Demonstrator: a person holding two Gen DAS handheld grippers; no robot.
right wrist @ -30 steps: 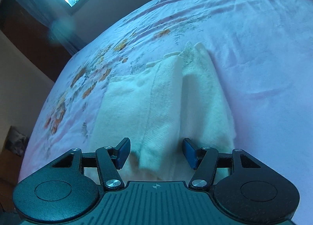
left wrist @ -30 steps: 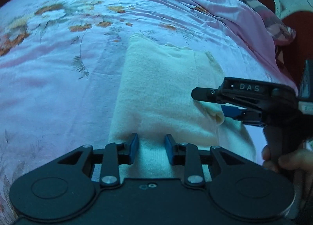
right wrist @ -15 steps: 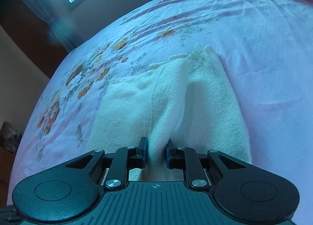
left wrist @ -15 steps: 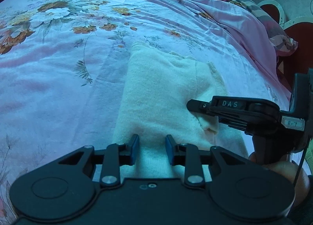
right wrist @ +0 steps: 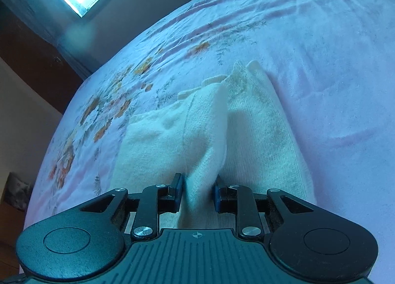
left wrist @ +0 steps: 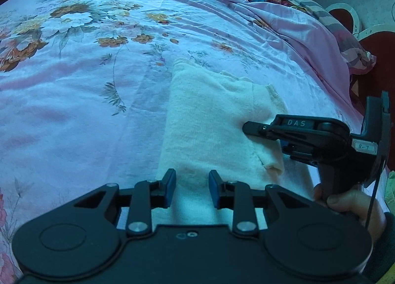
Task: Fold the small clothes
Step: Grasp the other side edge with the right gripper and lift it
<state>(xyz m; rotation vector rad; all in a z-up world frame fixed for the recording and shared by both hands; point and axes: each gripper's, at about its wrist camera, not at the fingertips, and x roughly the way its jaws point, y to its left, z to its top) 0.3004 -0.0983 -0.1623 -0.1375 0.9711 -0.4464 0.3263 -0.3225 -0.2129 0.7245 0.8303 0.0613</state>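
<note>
Bedsheet (left wrist: pixel 74 111), pink with flower print, fills both views. Cream garment (left wrist: pixel 209 116) lies on it, right of centre in the left wrist view, partly folded lengthwise.

Left gripper (left wrist: pixel 192 185) sits low at the garment's near edge. Jaws a little apart, blue pads either side of the knit; cannot tell whether they press it.

Right gripper (left wrist: pixel 256 128) comes in from the right side of that view, tip on the garment's right half. A hand (left wrist: pixel 345 205) holds its grip below.

Right wrist view: right gripper's jaws have just been working, closing then easing out a little. A raised ridge of garment (right wrist: pixel 197 136) stands between the pads (right wrist: pixel 178 190), both touching it, pinched. Rest of garment lies flat to either side.

Pillow (left wrist: pixel 321 25) at the far right of the bed.
</note>
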